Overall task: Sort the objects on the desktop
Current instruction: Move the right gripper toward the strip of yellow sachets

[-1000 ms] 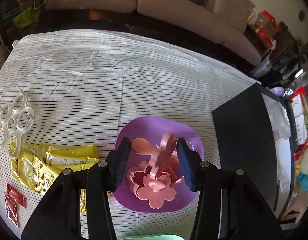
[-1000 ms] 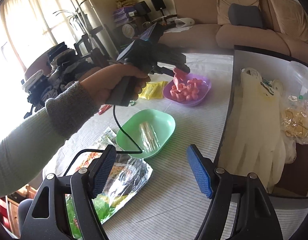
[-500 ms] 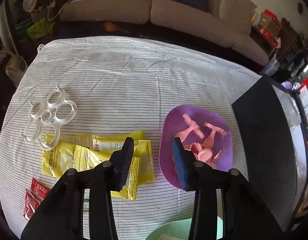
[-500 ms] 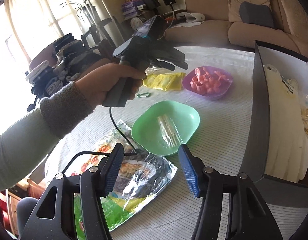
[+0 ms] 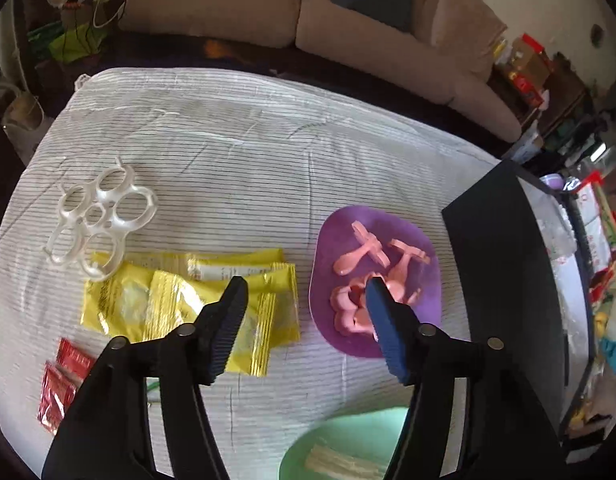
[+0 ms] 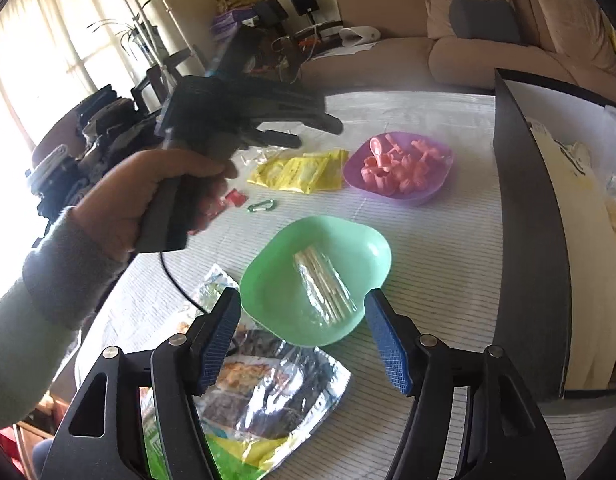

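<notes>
My left gripper (image 5: 303, 300) is open and empty, held above the striped tablecloth between the yellow sachets (image 5: 187, 296) and the purple bowl (image 5: 388, 224). The bowl holds several pink plastic pieces (image 5: 364, 252). It also shows in the right wrist view (image 6: 400, 196) with the sachets (image 6: 299, 170) beside it. My right gripper (image 6: 303, 312) is open and empty, just in front of a green bowl (image 6: 267, 288) that holds a clear pack of toothpicks (image 6: 322, 280). The left gripper (image 6: 320, 130) shows there, in the person's hand above the table.
A white ring holder (image 5: 99, 220) and red sachets (image 5: 63, 380) lie at the table's left. A green carabiner (image 6: 261, 205) lies near the sachets. A foil food bag (image 6: 251, 396) lies under my right gripper. A black box (image 6: 524, 240) with white gloves (image 6: 580, 240) stands at right.
My left gripper let go of a pink piece into the purple bowl, then pulled back, rose and shifted left, opening wider. My right gripper moved closer to the green bowl.
</notes>
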`<state>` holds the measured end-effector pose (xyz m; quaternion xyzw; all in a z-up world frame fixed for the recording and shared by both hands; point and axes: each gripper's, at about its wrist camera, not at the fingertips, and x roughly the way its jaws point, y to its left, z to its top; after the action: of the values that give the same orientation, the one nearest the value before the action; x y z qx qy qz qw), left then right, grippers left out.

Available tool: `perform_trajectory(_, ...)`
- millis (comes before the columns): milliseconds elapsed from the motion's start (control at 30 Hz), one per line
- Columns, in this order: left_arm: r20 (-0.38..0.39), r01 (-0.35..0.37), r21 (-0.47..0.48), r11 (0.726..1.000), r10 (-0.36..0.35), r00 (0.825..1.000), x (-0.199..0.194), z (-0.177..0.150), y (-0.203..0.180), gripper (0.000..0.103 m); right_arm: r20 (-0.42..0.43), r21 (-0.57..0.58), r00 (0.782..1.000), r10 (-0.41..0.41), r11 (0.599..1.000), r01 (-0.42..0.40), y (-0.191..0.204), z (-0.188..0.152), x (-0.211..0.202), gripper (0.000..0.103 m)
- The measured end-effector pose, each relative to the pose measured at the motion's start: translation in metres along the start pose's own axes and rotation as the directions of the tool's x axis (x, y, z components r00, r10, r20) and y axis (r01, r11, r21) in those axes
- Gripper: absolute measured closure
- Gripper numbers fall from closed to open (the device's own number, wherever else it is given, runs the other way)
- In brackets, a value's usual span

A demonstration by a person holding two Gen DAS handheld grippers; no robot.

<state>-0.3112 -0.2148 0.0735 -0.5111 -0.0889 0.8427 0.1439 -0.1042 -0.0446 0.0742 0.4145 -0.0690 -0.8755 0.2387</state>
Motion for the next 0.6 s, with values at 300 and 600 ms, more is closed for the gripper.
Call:
perform_trajectory(300, 0.118, -0.107, -0.275, 0.955, 0.144, 0.982, -0.117, -0.107, 0.072, 0.025, -0.02, 0.029, 1.0, 0.004, 1.0, -0.004, 0.003, -0.021, -0.017, 0.03)
perform_trajectory(600, 0.075, -0.066, -0.472, 0.879, 0.115, 0.991, -0.116, -0.172, 0.133, 0.017, -0.017, 0.001, 0.998, 0.059, 0.998, -0.059, 0.041, -0.02, -0.001, 0.028)
